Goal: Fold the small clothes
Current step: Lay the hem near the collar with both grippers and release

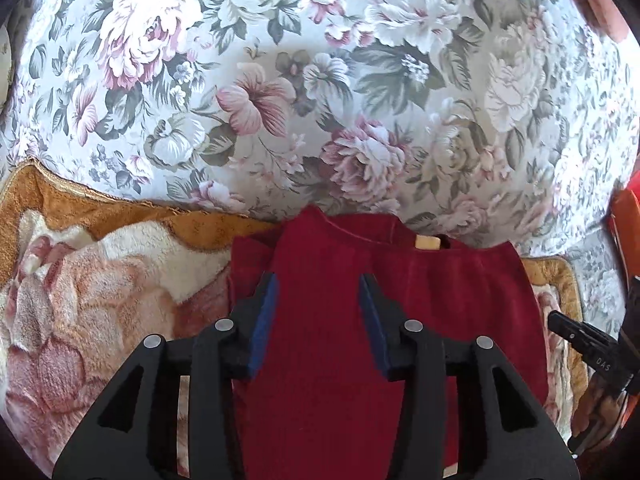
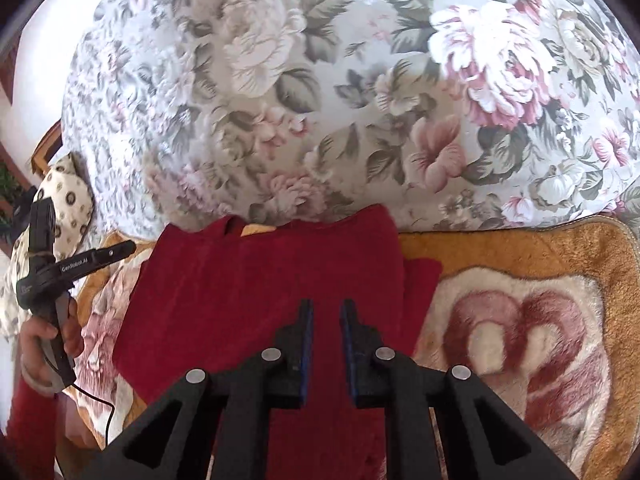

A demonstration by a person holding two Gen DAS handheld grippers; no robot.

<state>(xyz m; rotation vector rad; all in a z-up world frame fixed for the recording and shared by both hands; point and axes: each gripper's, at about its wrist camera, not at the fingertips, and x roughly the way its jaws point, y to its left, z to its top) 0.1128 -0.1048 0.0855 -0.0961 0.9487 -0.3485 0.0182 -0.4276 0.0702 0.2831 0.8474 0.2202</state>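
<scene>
A small dark red knit sweater (image 1: 400, 312) lies flat on a plush orange and pink blanket (image 1: 100, 280), collar away from me, a tan label at the neck. One sleeve is folded in at its side. My left gripper (image 1: 318, 284) is open and empty, hovering over the sweater. In the right wrist view the sweater (image 2: 240, 292) lies below my right gripper (image 2: 326, 308), whose jaws stand a narrow gap apart with nothing between them. A hand-held gripper (image 2: 72, 264) shows at the left edge of that view, beside the sweater.
A large floral cushion (image 1: 320, 80) rises right behind the sweater's collar and also shows in the right wrist view (image 2: 360, 100). A spotted pillow (image 2: 64, 200) lies at the far left. An orange object (image 1: 624, 224) sits at the right edge. The other gripper's tip (image 1: 576, 336) shows at the right.
</scene>
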